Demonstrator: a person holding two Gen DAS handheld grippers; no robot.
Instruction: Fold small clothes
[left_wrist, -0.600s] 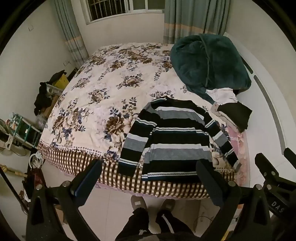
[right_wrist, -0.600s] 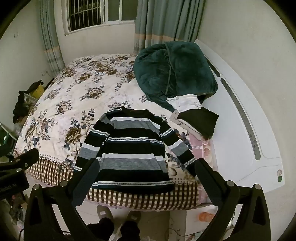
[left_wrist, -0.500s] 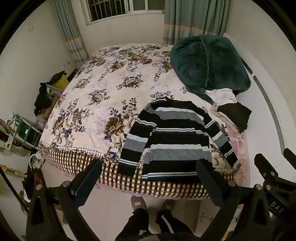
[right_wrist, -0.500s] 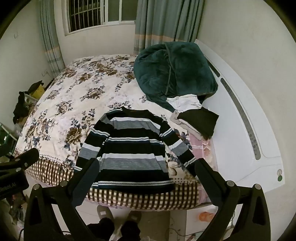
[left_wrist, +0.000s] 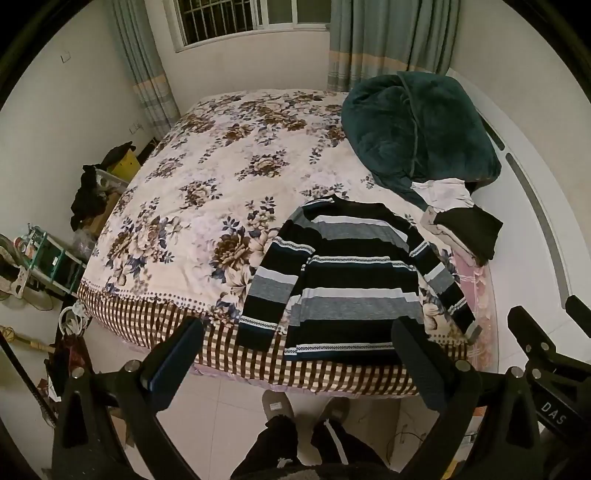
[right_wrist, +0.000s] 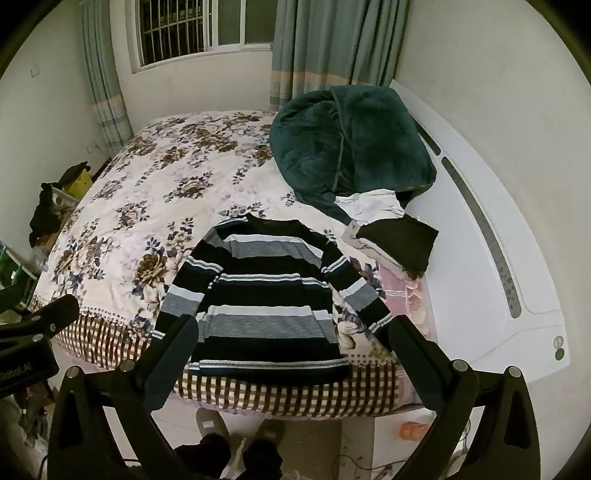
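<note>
Tongs (left_wrist: 295, 354) agape; sweater (left_wrist: 351, 280) hem toward them

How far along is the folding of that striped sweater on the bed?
Done: the striped sweater lies spread flat, sleeves out, on the bed; folded clothes sit beside it. In hand: nothing; left claw and right claw are open above. Left: every fold.

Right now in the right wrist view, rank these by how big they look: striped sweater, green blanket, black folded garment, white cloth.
1. Striped sweater and green blanket: look alike; the sweater lies nearer the camera, so I won't rank them.
2. Black folded garment.
3. White cloth, partly hidden.
</note>
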